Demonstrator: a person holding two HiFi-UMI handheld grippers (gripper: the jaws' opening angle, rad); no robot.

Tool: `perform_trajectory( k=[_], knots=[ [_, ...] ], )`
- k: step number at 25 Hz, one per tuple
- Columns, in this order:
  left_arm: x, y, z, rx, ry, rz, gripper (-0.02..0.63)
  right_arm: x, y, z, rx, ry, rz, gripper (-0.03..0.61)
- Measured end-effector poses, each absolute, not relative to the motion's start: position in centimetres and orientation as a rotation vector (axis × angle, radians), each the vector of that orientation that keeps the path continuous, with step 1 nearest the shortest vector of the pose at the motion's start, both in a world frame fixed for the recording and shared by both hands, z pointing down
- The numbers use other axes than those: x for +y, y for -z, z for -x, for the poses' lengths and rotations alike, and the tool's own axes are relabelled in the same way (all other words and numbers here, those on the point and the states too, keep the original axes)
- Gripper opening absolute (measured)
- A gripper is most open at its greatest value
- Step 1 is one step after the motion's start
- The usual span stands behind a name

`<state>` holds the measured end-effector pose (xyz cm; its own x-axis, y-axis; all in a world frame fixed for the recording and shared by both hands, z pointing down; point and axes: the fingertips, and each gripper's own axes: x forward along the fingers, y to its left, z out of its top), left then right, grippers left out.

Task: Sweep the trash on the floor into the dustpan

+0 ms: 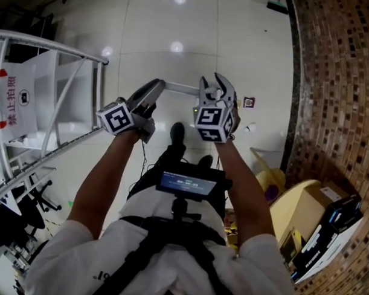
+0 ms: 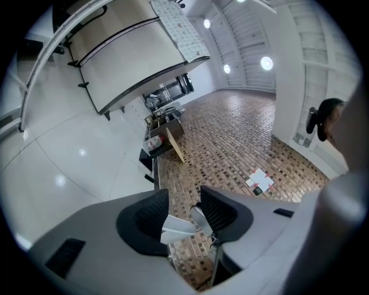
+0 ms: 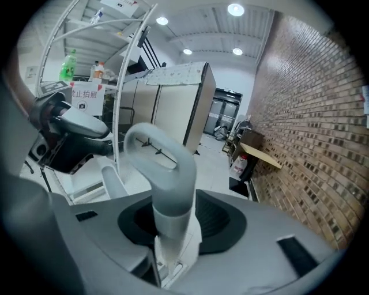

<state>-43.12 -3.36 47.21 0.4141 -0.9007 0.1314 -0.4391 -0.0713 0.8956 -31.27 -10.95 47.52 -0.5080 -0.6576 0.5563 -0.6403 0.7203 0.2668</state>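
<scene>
My right gripper (image 1: 218,84) (image 3: 173,222) is shut on a grey handle (image 3: 164,173) that ends in a loop and stands up between the jaws. To its left, my left gripper (image 1: 154,90) (image 2: 180,218) is shut on a thin white-grey bar (image 2: 176,227). In the head view a pale bar (image 1: 182,87) runs level from the left gripper's jaws across to the right gripper. A small white scrap of trash (image 1: 251,127) lies on the glossy floor just right of the right gripper. Whatever hangs at the lower ends of the handles is hidden.
A brick wall (image 1: 337,89) runs along the right, with a yellow object (image 1: 269,177) and cardboard boxes (image 1: 315,206) at its foot. A white metal rack (image 1: 53,109) with a red-lettered sign stands at the left. A small square marker (image 1: 249,102) lies on the floor.
</scene>
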Motion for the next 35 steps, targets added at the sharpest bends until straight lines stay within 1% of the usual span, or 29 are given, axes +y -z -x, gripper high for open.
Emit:
perform_trajectory(
  k=[2, 3, 8, 11, 18, 24, 29, 35],
  knots=[
    [-3.9, -47.4, 43.3, -1.176, 0.594, -1.681, 0.16, -11.5, -48.1, 29.4, -2.225, 0.013, -1.0, 0.073],
    [-4.1, -47.5, 43.3, -1.172, 0.598, -1.679, 0.16, -11.9, -48.5, 28.3, -2.198, -0.003, -1.01, 0.057],
    [-4.8, -47.7, 42.7, -1.163, 0.591, -1.683, 0.16, -13.4, -51.6, 22.3, -2.087, -0.11, -1.049, 0.049],
    [-5.0, -47.8, 42.2, -1.148, 0.589, -1.682, 0.16, -14.1, -52.4, 19.4, -2.072, -0.153, -1.055, 0.022],
    [-5.5, -47.0, 40.9, -1.141, 0.677, -1.675, 0.16, -14.7, -51.5, 13.5, -2.104, -0.256, -1.073, 0.012],
    [-6.0, -46.3, 39.3, -1.119, 0.701, -1.675, 0.16, -13.0, -48.4, 9.8, -2.15, -0.22, -1.044, 0.011],
    [-6.4, -45.9, 35.2, -1.035, 0.712, -1.683, 0.16, -11.8, -46.8, 4.5, -2.142, -0.198, -1.081, 0.011],
    [-7.5, -45.8, 31.7, -0.987, 0.705, -1.687, 0.16, -13.3, -48.3, 0.5, -2.083, -0.139, -1.092, 0.009]
  ],
)
